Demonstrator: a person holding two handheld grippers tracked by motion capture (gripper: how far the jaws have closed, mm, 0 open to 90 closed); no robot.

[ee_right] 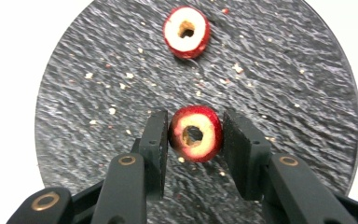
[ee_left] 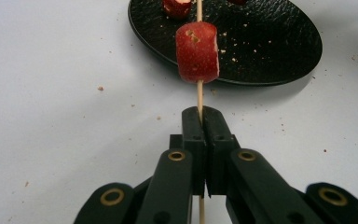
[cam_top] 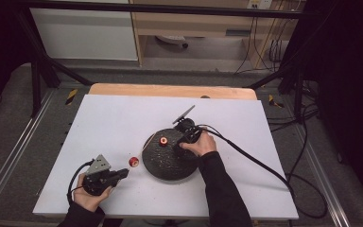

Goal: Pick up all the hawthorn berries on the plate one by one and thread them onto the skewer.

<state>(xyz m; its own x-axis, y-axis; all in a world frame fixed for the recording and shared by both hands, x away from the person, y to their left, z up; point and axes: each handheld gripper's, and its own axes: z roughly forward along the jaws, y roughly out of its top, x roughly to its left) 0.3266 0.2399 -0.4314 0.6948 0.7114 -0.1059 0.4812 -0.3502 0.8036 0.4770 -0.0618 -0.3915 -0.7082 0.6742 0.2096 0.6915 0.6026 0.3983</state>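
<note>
The left hand-held gripper (ee_left: 200, 123) is pinching a skewer (ee_left: 199, 95) (jaws tight); the right hand-held gripper (ee_right: 195, 135) is squeezing a red fruit ring (ee_right: 195, 133) at the plate's (ee_right: 284, 84) 6 o'clock.

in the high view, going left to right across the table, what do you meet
left tool shut on a thin skewer → red fruit piece threaded on that skewer → red fruit piece lying on the black plate → right tool over the plate, in the person's right hand
</note>
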